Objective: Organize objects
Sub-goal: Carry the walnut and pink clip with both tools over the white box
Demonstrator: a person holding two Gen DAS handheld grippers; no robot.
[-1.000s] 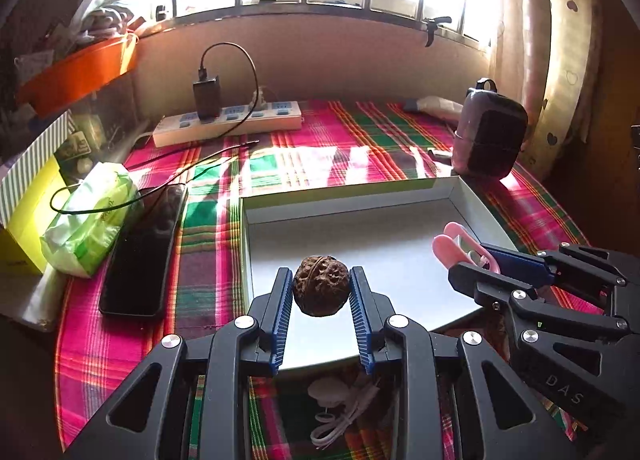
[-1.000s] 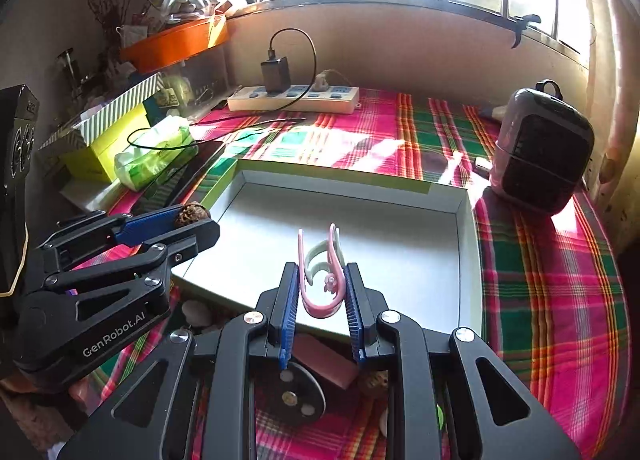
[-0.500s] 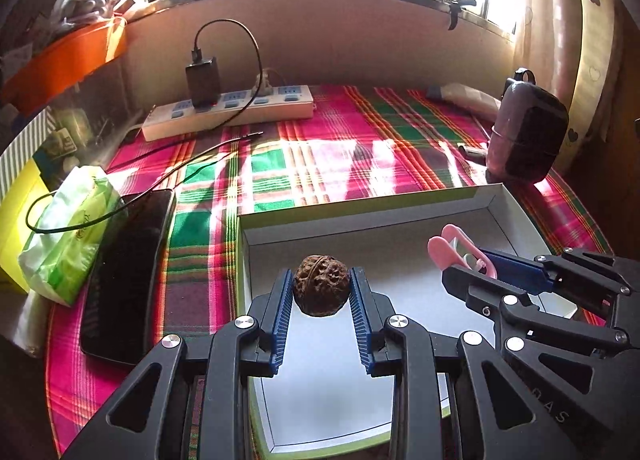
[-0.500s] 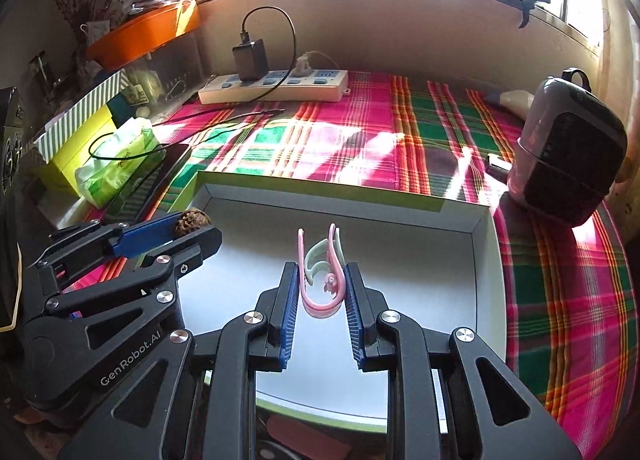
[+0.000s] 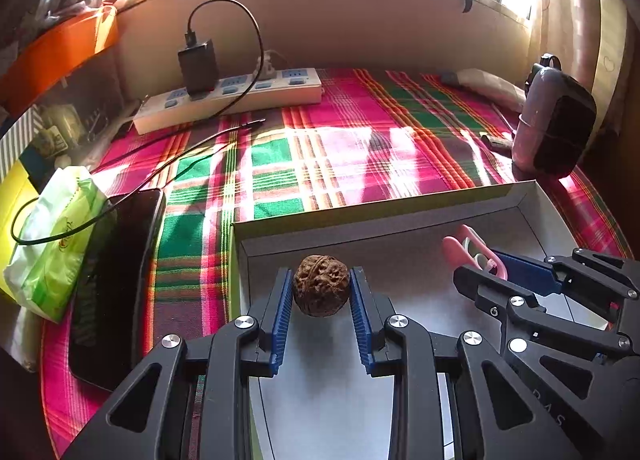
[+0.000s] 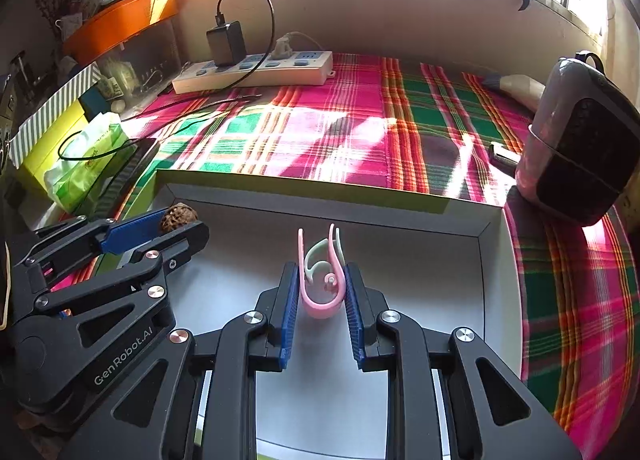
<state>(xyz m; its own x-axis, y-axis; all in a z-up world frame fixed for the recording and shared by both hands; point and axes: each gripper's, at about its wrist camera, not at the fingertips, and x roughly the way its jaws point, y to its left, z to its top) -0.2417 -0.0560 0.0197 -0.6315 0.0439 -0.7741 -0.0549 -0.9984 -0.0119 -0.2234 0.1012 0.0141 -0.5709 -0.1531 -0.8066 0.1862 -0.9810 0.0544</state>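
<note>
My left gripper (image 5: 320,292) is shut on a brown walnut (image 5: 321,291) and holds it over the left part of a shallow white box (image 5: 400,234). My right gripper (image 6: 322,288) is shut on a pink clip (image 6: 320,300) with a pale green piece inside, over the middle of the same box (image 6: 492,260). The right gripper also shows in the left wrist view (image 5: 492,266), with the clip (image 5: 470,248). The left gripper with the walnut (image 6: 179,216) shows in the right wrist view (image 6: 176,225).
The box lies on a plaid tablecloth (image 5: 320,147). A black phone (image 5: 116,280) and a green tissue pack (image 5: 52,240) lie left of it. A power strip (image 5: 228,97) with a charger stands at the back. A dark heater (image 6: 580,151) stands at the right.
Both grippers have moved forward over the box, each still holding its object. The items on the cloth in front of the box have dropped out of view.
</note>
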